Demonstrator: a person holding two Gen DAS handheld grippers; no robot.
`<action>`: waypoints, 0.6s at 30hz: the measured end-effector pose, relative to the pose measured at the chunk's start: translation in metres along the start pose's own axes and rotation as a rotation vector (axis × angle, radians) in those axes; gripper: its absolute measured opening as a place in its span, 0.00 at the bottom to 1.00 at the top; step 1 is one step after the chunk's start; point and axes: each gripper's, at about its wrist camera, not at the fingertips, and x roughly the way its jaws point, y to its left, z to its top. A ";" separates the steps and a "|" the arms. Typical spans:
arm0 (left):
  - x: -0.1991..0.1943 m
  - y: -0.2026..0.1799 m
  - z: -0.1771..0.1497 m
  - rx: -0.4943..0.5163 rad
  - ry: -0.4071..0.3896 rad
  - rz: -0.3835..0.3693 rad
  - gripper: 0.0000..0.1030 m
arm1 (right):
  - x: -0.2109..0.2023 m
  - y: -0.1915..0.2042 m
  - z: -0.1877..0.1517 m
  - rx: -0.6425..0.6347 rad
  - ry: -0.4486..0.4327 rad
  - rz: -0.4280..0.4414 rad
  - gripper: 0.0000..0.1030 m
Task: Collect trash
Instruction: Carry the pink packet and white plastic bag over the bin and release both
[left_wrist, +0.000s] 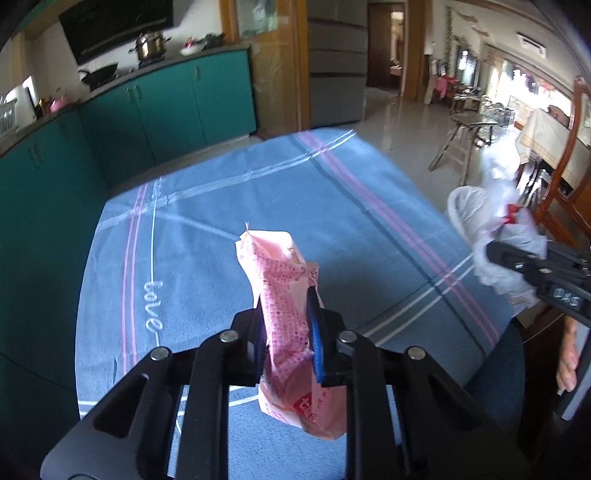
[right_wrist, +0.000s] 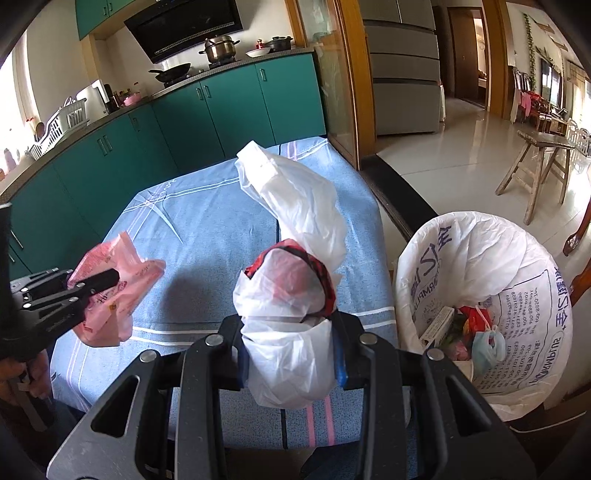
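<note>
Pink wrapper (left_wrist: 286, 314) pinched between left jaws, above blue cloth (left_wrist: 207, 206)

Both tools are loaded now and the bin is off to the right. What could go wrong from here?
1. The white bag, shut in the right tool, trails a long loose tail over the table; it may snag or drape over the bin rim.
2. The left tool pinches the pink wrapper mid-length; it might slip.
3. The left tool must cross the right to reach the bin.

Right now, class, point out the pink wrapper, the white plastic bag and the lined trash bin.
pink wrapper (left_wrist: 284, 295): left wrist view, checked middle.
white plastic bag (right_wrist: 291, 354): right wrist view, lower bulge.
lined trash bin (right_wrist: 424, 251): right wrist view, liner's rim.
</note>
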 end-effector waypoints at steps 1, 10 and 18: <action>-0.004 -0.002 0.001 0.002 -0.010 -0.009 0.20 | 0.000 0.000 0.000 0.000 -0.001 -0.001 0.33; -0.026 -0.040 0.036 0.048 -0.093 -0.170 0.18 | -0.046 -0.052 0.005 0.099 -0.123 -0.146 0.33; 0.006 -0.161 0.078 0.199 -0.091 -0.430 0.17 | -0.115 -0.130 -0.026 0.240 -0.191 -0.327 0.33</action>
